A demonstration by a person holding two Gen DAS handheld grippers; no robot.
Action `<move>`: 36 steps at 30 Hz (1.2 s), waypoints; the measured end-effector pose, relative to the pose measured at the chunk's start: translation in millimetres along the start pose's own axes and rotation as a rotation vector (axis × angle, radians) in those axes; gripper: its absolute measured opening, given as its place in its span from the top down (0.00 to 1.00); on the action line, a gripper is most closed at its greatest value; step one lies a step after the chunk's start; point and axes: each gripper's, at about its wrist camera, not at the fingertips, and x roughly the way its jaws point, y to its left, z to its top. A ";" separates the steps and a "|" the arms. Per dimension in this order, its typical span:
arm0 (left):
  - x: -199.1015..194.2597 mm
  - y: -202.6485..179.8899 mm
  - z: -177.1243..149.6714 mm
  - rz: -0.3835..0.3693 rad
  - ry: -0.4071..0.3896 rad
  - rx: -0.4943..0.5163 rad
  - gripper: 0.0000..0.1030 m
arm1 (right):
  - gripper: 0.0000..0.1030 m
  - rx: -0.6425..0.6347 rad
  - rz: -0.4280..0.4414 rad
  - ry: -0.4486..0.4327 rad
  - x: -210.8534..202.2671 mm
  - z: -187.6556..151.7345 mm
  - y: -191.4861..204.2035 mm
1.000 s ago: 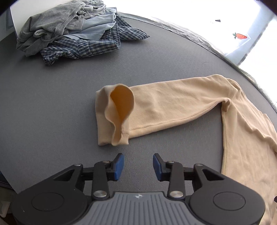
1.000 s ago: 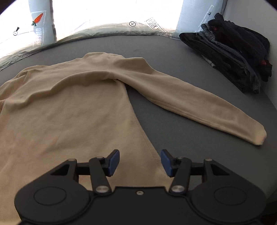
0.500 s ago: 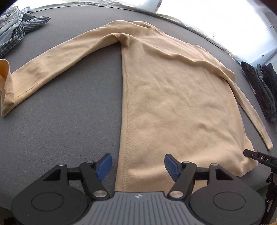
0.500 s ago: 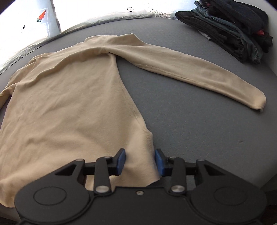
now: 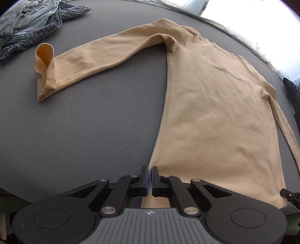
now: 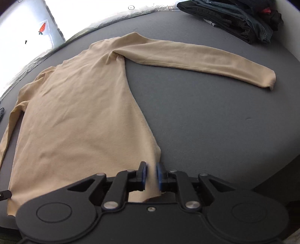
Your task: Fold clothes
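A tan long-sleeved shirt lies spread flat on the grey table, hem toward me. My left gripper is shut on the hem's left corner, at the side seam. The left sleeve stretches out leftward, and its cuff is folded back and stands open. In the right wrist view the same shirt shows with its right sleeve lying straight out to the right. My right gripper is closed on the hem's right corner, with bunched cloth filling the narrow gap between its fingers.
A loose pile of plaid and grey clothes sits at the table's far left. A stack of dark folded clothes sits at the far right. The near table edge runs just under both grippers. Bright windows line the back.
Both grippers have closed on the hem corners; half a second ago both were open over them. The left gripper swung from the left cuff to the hem a second ago.
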 end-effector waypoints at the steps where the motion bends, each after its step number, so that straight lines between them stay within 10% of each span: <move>1: -1.1 2.4 0.4 -0.003 -0.002 -0.005 0.91 | 0.77 -0.025 -0.028 -0.015 -1.3 0.7 4.7; 3: -7.1 9.1 2.4 -0.009 -0.029 -0.020 0.82 | 0.42 -0.075 -0.081 -0.059 -4.9 3.6 13.5; 5: -15.3 18.1 5.5 -0.006 -0.077 -0.047 0.55 | 0.35 -0.112 -0.097 -0.103 -5.8 12.5 20.6; 9: -25.3 41.5 15.2 0.054 -0.143 -0.129 0.48 | 0.15 -0.112 -0.069 -0.124 6.3 29.9 36.8; 24: -12.1 104.3 98.8 0.410 -0.320 -0.140 0.28 | 0.06 -0.290 -0.002 0.014 56.9 16.1 126.7; 32: -30.3 190.1 74.4 0.618 -0.278 -0.401 0.28 | 0.03 -0.270 -0.025 0.047 65.9 12.3 141.5; 36: -33.2 200.8 67.5 0.479 -0.291 -0.406 0.28 | 0.01 -0.254 -0.027 0.048 70.0 13.3 149.1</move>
